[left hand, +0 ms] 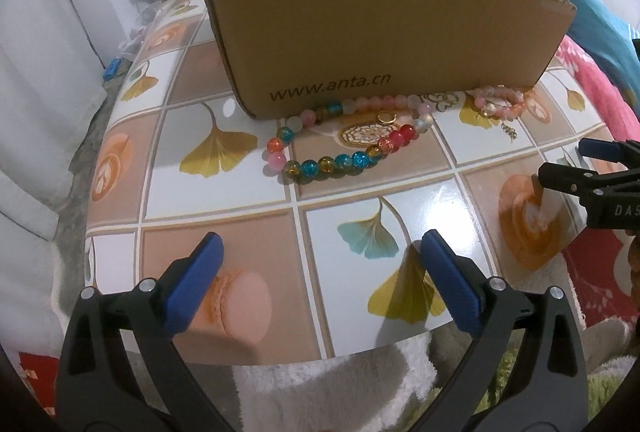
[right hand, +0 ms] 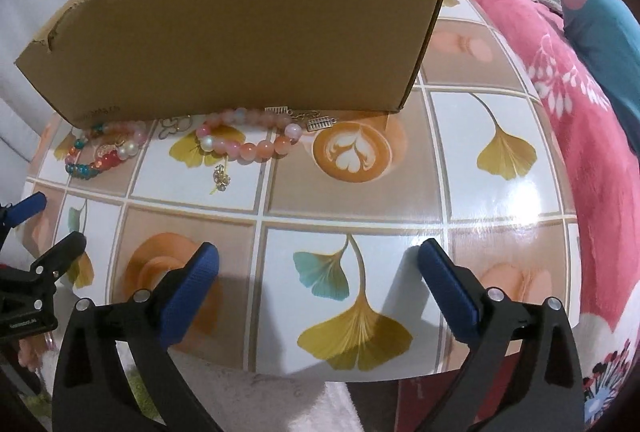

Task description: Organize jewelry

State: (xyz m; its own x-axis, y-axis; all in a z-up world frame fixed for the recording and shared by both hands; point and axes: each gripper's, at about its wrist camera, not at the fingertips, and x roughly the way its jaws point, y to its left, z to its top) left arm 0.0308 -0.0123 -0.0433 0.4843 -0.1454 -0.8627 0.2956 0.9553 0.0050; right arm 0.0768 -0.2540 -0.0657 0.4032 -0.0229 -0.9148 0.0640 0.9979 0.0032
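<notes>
While both are angled steeply down over the near edge of the patterned surface (left hand: 224, 204), the left gripper (left hand: 320, 252) and the right gripper (right hand: 318, 264) are held with jaws spread wide and nothing between the blue pads. In the left wrist view the right gripper (left hand: 568, 168) is seen at the right edge, side by side with the left – its black body bears letters of which only "DAS" can be read (the rest is cut off). A cardboard box (left hand: 380, 32) stands at the far side, printed "www.anta.cn". Just in front of its wall the jewelry is laid out: a multicoloured bead bracelet (left hand: 340, 160), a small gold ring (left hand: 386, 117) inside its loop, a pink bead bracelet (right hand: 256, 148) further right, and a small sparkly charm (right hand: 222, 179) near it – all well apart from both grippers.
</notes>
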